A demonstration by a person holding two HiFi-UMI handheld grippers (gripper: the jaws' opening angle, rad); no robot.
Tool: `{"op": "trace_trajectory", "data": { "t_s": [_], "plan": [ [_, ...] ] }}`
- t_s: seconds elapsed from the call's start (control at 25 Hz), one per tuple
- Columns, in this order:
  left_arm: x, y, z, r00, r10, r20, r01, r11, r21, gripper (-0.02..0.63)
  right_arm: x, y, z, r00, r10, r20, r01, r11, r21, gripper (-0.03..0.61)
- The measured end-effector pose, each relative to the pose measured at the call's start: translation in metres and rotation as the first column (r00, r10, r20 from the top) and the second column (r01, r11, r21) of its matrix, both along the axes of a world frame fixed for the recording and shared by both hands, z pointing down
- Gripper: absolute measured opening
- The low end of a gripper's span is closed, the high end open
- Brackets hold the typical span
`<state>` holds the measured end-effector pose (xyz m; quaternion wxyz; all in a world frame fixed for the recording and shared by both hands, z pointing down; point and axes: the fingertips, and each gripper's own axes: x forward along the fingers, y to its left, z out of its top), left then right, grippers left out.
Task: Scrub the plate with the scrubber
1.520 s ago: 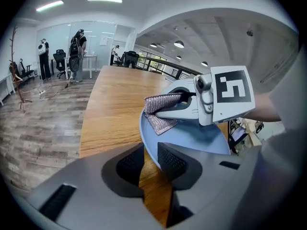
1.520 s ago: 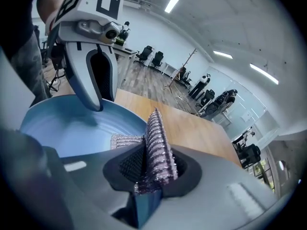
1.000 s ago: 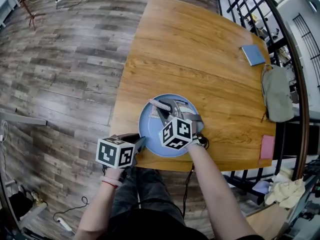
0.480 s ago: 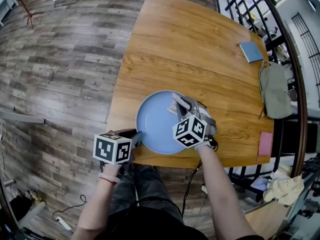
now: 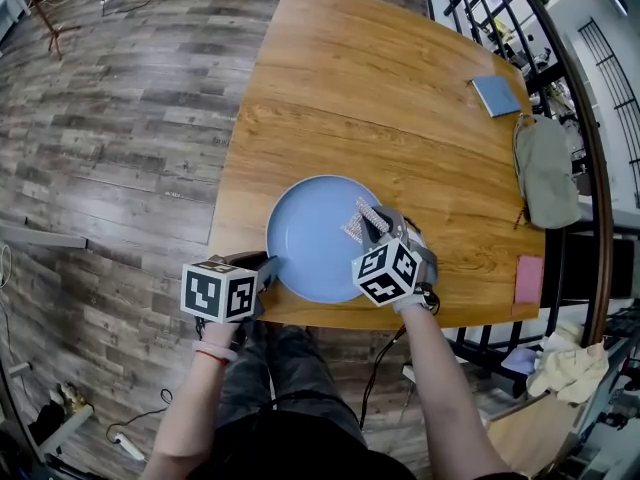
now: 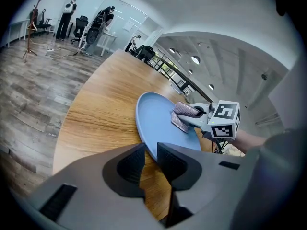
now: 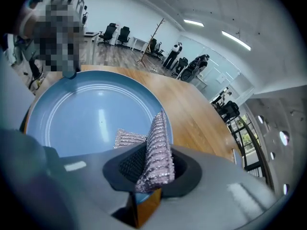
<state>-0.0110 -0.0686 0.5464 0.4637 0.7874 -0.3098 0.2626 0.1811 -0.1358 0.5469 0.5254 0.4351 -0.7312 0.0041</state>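
At the near edge of the wooden table [image 5: 380, 88], towards its left corner, the left gripper [image 6: 149, 150] reaches in from just off the edge. Its jaws are closing on the near rim of the blue plate [image 5: 305, 230]. The rim sits between the tips but does not look clamped yet. I'd say the idea is to pin the plate, which lies flat by the near edge, so it won't skate about under the scrubbing.

Further right, the right gripper [image 5: 374, 225] is clamped tight on a silvery mesh scrubber [image 7: 156, 152], held over the plate's right side, with a loose fold lying on the blue surface.

Along the right edge lie a blue notebook [image 5: 497, 95], a grey bag [image 5: 545, 173] and something flat and pink [image 5: 528, 280], all well apart from the plate.

The marker cubes hide both hands from above. How hard the scrubber bears on the plate is hard to judge.
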Motion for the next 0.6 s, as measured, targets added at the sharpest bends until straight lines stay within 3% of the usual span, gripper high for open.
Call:
{"op": "trace_trajectory", "data": {
  "t_s": [0.6],
  "plan": [
    [0.001,-0.001,0.000,1.000,-0.006,-0.004,0.006,1.000,0.004,0.074,-0.024,0.059,0.002,0.998,0.018,0.066,-0.012,0.995,-0.096,0.074]
  ]
}}
